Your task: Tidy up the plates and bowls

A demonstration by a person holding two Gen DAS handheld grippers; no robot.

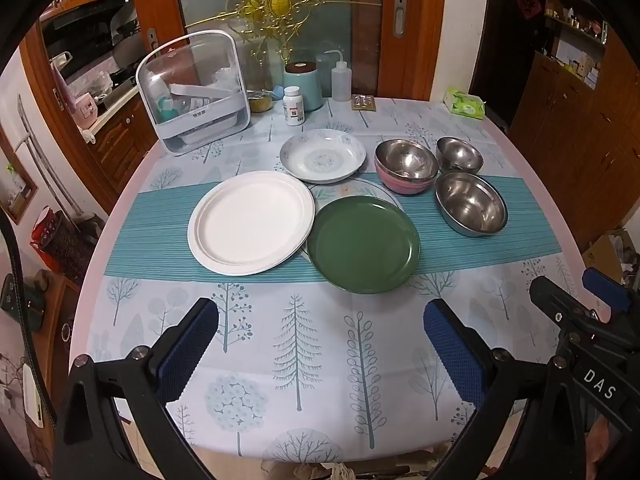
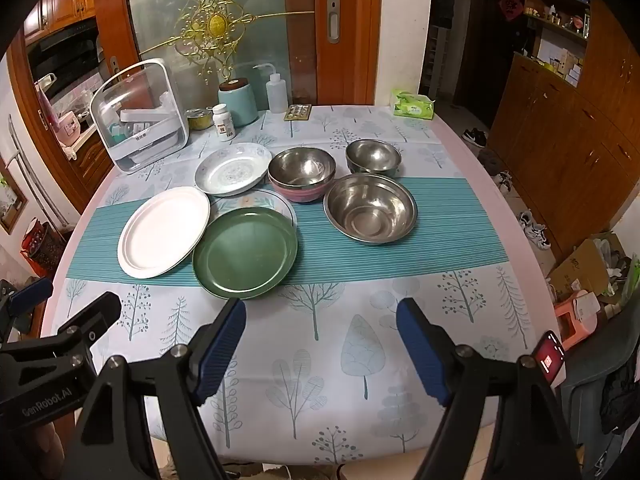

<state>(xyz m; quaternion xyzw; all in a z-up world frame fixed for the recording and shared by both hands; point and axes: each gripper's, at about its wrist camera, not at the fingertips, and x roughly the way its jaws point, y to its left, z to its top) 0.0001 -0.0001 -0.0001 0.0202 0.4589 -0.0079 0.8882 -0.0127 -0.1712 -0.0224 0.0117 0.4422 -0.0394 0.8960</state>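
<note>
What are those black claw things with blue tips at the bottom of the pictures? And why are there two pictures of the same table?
They are two grabbing tools, one in each of a person's hands. Each tool has a little camera looking out along its jaws, so you get two pictures of one table.

One picture is from the left gripper, the other from the right gripper. Both have their jaws wide open and hold nothing.

On the table lie a white plate, a green plate resting on a flowery plate, and a patterned deep plate. Beside them are a big steel bowl, a small steel bowl, and a steel bowl sitting inside a pink bowl. At the back stand a clear box, bottles and tissues.
</note>
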